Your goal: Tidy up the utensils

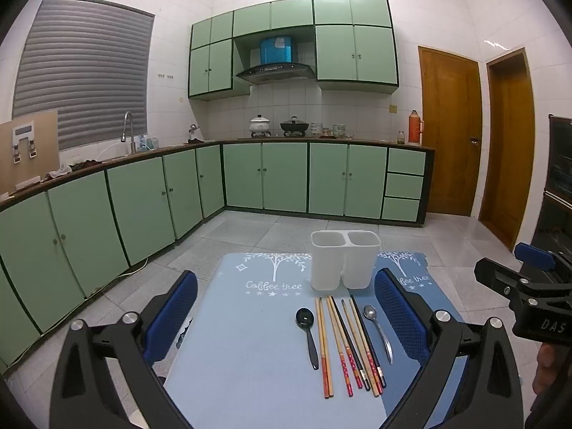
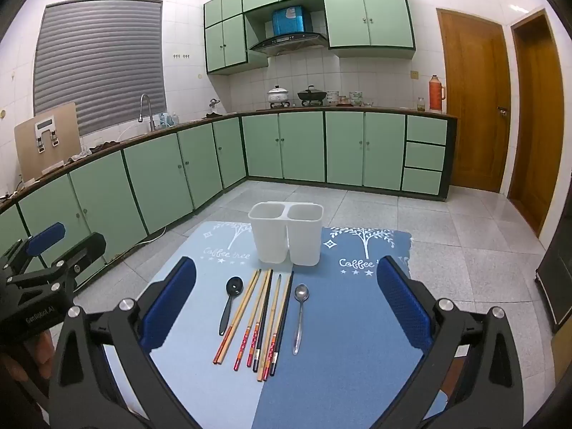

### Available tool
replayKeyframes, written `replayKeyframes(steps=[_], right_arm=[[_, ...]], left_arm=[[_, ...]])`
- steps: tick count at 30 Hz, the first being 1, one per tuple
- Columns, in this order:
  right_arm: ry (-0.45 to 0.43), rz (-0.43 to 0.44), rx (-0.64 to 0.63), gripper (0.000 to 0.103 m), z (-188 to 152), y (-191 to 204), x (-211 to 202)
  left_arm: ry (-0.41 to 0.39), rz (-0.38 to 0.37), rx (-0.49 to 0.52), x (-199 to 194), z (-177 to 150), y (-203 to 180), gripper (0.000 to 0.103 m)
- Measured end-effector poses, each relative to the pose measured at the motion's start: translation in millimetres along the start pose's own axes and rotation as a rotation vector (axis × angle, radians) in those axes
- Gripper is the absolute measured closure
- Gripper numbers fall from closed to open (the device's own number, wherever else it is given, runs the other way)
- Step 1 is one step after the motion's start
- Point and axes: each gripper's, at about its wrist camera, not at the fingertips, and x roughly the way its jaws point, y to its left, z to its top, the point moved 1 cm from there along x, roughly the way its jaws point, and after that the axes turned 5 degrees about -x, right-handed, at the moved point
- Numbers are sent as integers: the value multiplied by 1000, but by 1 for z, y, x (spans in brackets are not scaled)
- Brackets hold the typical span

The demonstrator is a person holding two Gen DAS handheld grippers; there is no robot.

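A white two-compartment utensil holder point(image 2: 286, 232) stands upright at the far side of a blue mat point(image 2: 339, 375) on the worktop. Just in front of it lie a black spoon point(image 2: 228, 304), a row of chopsticks point(image 2: 261, 321) and a metal spoon point(image 2: 299, 316), side by side. The left gripper point(image 1: 286, 325) and right gripper point(image 2: 286, 307) hover over the mat's near edge, jaws spread wide, holding nothing.
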Motion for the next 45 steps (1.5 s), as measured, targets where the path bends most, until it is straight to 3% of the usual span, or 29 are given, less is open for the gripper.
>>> replayKeyframes(steps=[45], right_arm=[[6, 1, 3, 5, -6, 4, 7]], left_arm=[[-2, 0, -2, -2, 0, 0, 6]])
